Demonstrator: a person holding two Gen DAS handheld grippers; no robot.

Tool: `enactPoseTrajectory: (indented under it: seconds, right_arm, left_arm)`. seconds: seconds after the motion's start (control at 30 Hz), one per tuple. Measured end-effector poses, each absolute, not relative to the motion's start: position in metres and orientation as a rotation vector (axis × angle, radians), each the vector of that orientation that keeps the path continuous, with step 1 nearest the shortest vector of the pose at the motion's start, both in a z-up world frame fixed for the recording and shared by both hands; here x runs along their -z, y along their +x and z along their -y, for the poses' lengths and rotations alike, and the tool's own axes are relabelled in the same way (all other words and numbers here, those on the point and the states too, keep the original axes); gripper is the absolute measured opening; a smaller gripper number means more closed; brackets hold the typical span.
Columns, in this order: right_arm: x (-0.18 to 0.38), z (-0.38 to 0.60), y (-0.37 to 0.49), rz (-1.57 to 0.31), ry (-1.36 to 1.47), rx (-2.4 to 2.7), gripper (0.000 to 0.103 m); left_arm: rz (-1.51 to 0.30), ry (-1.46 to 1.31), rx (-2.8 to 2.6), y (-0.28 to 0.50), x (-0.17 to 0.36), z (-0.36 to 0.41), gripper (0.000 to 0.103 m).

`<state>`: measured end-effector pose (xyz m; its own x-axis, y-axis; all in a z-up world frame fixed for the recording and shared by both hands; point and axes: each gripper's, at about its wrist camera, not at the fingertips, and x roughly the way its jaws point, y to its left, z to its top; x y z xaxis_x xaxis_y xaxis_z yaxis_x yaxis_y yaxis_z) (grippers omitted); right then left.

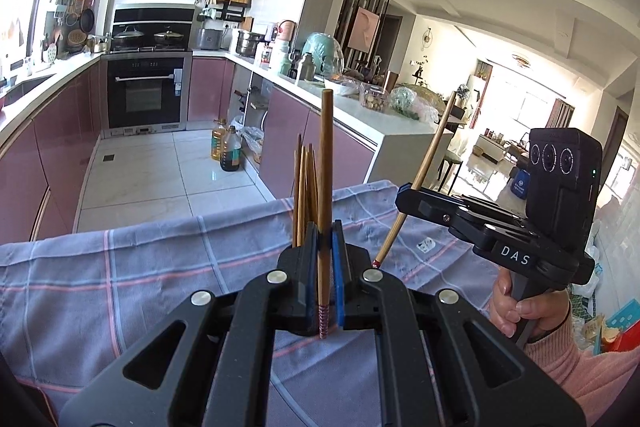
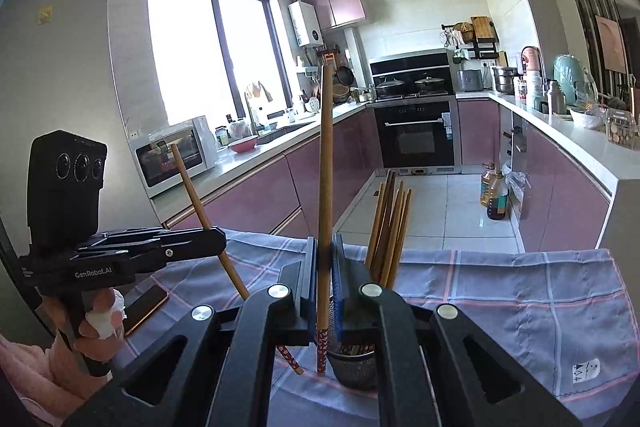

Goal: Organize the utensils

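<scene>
Two grippers are at work, each clamped on one wooden chopstick. The left gripper [image 1: 325,279] has its blue-lined pads closed around a chopstick [image 1: 326,163] that stands nearly upright between them, its patterned red tip poking out below the pads just above the cloth. Seen from the other side, this same left gripper [image 2: 218,241] holds its stick at a slant. The right gripper [image 2: 326,283] likewise has its pads pressed together on a single chopstick [image 2: 326,155], upright, with a red flowered end showing beneath the pads. In the left wrist view the right gripper [image 1: 406,201] sits off to the right and slightly ahead, its stick leaning with the top end away to the right and the red tip touching or just above the cloth; which, I cannot tell. Just ahead of the left gripper's pads, and just right of the right gripper's, a bundle of loose chopsticks [image 2: 390,227] stands in a metal mesh holder [image 2: 354,367]; roughly six or seven sticks, though they overlap too much for a firm count. All of this is over a blue-grey checked cloth [image 2: 500,299]. One phone [image 2: 146,307] lies on the cloth under the left gripper.
</scene>
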<state>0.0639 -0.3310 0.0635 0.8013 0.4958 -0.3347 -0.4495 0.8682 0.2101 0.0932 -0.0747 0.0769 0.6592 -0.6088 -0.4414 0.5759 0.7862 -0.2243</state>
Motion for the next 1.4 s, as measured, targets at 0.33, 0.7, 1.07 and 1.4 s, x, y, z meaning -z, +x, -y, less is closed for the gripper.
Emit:
enactPoseTrajectory:
  seconds: [0.33,0.7,1.07,1.4]
  right_arm:
    - [-0.071,0.334,0.077,-0.372,0.117,-0.493,0.006]
    - [-0.064,0.331,0.086,-0.392,0.122,-0.481,0.006]
    - [-0.059,0.33,0.093,-0.419,0.131,-0.477,0.006]
    - [-0.057,0.328,0.095,-0.432,0.133,-0.476,0.006]
  left_arm:
    - [-0.464,-0.054,0.672,0.102,-0.104,0.084,0.008]
    - [-0.473,-0.023,0.647,0.111,-0.099,0.1,0.008]
    - [-0.516,-0.001,0.633,0.12,-0.087,0.109,0.008]
    - [-0.523,0.009,0.63,0.123,-0.087,0.118,0.008]
